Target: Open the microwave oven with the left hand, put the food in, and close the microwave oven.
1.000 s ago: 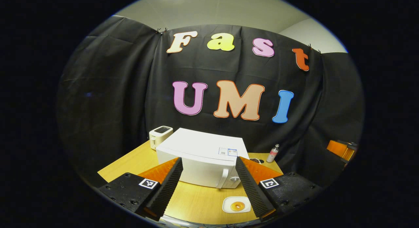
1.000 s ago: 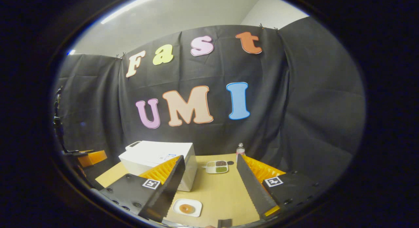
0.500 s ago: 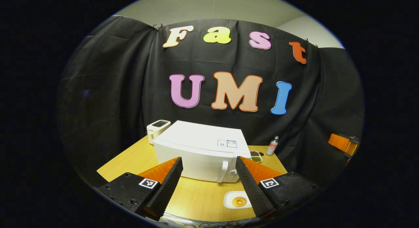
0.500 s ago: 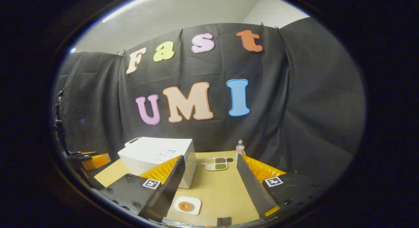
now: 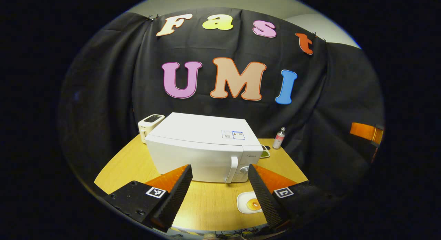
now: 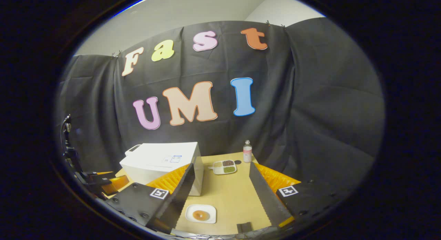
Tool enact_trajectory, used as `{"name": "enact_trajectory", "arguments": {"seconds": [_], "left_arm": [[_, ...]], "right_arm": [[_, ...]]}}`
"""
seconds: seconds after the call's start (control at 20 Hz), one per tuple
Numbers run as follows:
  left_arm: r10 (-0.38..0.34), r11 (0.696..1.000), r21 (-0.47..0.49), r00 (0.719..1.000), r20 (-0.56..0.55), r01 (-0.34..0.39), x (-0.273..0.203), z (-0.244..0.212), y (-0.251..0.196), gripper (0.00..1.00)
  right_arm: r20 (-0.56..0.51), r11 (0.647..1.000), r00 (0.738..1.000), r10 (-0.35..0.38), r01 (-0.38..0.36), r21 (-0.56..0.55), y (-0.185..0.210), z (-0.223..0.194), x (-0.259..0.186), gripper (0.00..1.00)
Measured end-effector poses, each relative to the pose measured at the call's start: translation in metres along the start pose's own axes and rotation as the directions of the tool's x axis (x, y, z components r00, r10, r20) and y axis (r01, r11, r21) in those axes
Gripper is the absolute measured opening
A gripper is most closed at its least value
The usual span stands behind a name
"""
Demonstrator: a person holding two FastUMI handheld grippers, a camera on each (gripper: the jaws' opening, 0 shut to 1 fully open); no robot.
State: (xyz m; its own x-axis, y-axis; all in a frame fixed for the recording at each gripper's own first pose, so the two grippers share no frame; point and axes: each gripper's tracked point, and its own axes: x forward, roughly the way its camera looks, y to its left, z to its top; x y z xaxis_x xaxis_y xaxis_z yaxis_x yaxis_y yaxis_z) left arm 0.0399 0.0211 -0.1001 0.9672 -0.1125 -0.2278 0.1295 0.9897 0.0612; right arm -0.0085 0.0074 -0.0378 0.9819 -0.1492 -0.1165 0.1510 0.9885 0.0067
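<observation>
Two grippers hang above the near edge of a wooden table (image 5: pixel 131 164), both with fingers spread wide and nothing between them. Straight ahead of the left gripper (image 5: pixel 220 195) stands the white microwave oven (image 5: pixel 200 150), door shut, its long side running across the view and its front turned toward that gripper and slightly to its left. The vertical door handle (image 5: pixel 233 169) sits at the right end of the front, just above the gap between the fingers and nearer the right finger, with a round knob (image 5: pixel 244 170) beside it. Neither finger touches the oven.

A white plate (image 5: pixel 246 202) carrying a ring-shaped pastry (image 5: pixel 254 204) lies on the table in front of the oven, low beside the left gripper's right finger, partly hidden by it. In the right gripper view the same plate (image 6: pixel 201 213) lies just ahead of the right gripper (image 6: pixel 220 198), by its left finger, and the oven (image 6: pixel 162 162) stands off to the left, its side face partly behind that finger.

Behind the oven's left corner is a small white appliance (image 5: pixel 150 123). Farther back stand a small bottle (image 6: pixel 247 152) and a divided dish (image 6: pixel 224 167) of grains, well clear of both grippers.
</observation>
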Motion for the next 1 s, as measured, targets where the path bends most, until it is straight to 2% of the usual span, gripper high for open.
{"name": "enact_trajectory", "arguments": {"seconds": [0.2, 0.45, 0.85, 1.0], "left_arm": [[-0.08, 0.996, 0.031, 0.996, -0.038, 0.081, 0.024, -0.02, -0.006, 0.98], [-0.131, 0.987, 0.084, 0.988, -0.084, 0.138, 0.063, -0.06, -0.015, 0.98], [-0.156, 0.982, 0.089, 0.984, -0.087, 0.164, 0.131, -0.106, -0.023, 0.98], [-0.136, 0.981, 0.123, 0.985, -0.105, 0.149, 0.158, -0.121, -0.019, 0.98]], "right_arm": [[0.009, 0.999, 0.999, -0.049, 0.049, 0.022, 0.006, -0.001, -0.006, 0.92], [0.038, 0.993, 0.993, -0.108, 0.106, 0.059, 0.011, 0.004, -0.019, 0.92], [0.042, 0.979, 0.979, -0.2, 0.198, 0.049, 0.004, 0.001, -0.027, 0.92], [0.03, 0.974, 0.975, -0.222, 0.221, 0.041, 0.003, -0.004, -0.027, 0.92]]}}
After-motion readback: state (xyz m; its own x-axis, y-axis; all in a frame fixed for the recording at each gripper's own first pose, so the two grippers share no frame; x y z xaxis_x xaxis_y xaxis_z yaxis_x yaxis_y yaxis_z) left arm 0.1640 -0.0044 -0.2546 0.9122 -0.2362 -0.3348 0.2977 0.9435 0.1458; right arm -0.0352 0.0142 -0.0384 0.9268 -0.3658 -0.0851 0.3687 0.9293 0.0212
